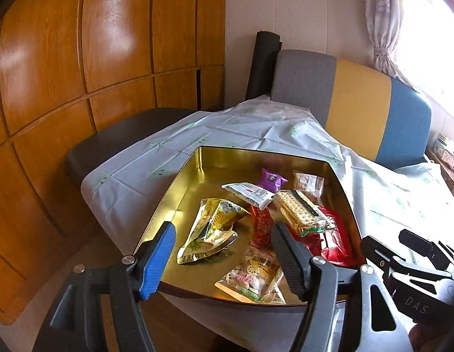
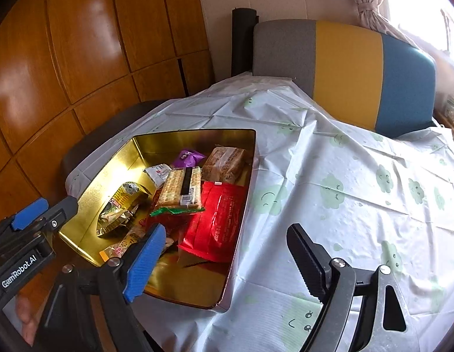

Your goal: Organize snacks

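Both grippers empty. Left gripper (image 1: 224,261) has its fingers spread, hovering over the near-left corner of the gold tin (image 1: 180,182), nothing between the pads. Right gripper (image 2: 224,261) also spread wide, straddling the tin's near-right corner, half over the tablecloth (image 2: 344,176).

Snacks all sit inside the tin: cracker pack (image 2: 181,189) on top mid-tin, red pouch (image 2: 218,223) along the right wall, gold foil bag (image 1: 209,228) at left, purple candy (image 1: 272,179) toward the far wall.

No loose snacks visible on the cloth, so collecting looks done or nearly. Next probably tidying inside the tin; needs a flat pinch on a pack edge.
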`<state>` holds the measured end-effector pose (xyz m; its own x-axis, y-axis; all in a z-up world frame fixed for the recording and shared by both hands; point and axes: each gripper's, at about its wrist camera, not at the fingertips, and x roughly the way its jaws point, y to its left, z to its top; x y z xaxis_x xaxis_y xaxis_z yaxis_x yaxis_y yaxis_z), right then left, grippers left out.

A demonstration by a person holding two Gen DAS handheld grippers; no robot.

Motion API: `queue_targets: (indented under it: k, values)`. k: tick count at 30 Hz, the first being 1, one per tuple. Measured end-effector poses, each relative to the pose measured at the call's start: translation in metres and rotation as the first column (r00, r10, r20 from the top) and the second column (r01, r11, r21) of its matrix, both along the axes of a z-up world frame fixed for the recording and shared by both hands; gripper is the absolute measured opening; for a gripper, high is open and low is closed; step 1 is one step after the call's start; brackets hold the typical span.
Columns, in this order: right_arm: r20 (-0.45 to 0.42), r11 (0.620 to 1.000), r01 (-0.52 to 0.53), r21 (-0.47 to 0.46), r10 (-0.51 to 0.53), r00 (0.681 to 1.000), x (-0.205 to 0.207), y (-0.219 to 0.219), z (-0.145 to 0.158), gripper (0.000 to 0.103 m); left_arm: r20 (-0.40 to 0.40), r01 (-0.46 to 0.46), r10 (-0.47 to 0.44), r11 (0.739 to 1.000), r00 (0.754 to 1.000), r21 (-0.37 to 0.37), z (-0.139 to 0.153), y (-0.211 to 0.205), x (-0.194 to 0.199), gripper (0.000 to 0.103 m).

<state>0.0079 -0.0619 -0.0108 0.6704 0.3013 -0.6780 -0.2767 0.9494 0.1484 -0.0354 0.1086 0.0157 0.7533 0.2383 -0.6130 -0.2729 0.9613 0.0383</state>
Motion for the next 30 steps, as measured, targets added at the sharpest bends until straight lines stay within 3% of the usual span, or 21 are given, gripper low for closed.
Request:
queue_targets:
  k: [16, 30]
  values:
    - [0.004, 1.0, 0.0, 0.0, 0.0, 1.0, -0.0007, 0.0014, -0.0021, 0.086, 0.0, -0.04, 0.04, 0.998, 0.999, 0.05, -0.0027, -0.0013, 0.0026, 0.069]
    - [0.007, 1.0, -0.003, -0.003, 0.003, 1.0, -0.0005, 0.004, -0.0023, 0.087, 0.007, -0.044, 0.044, 0.998, 0.999, 0.05, -0.0029, -0.0004, 0.0028, 0.069]
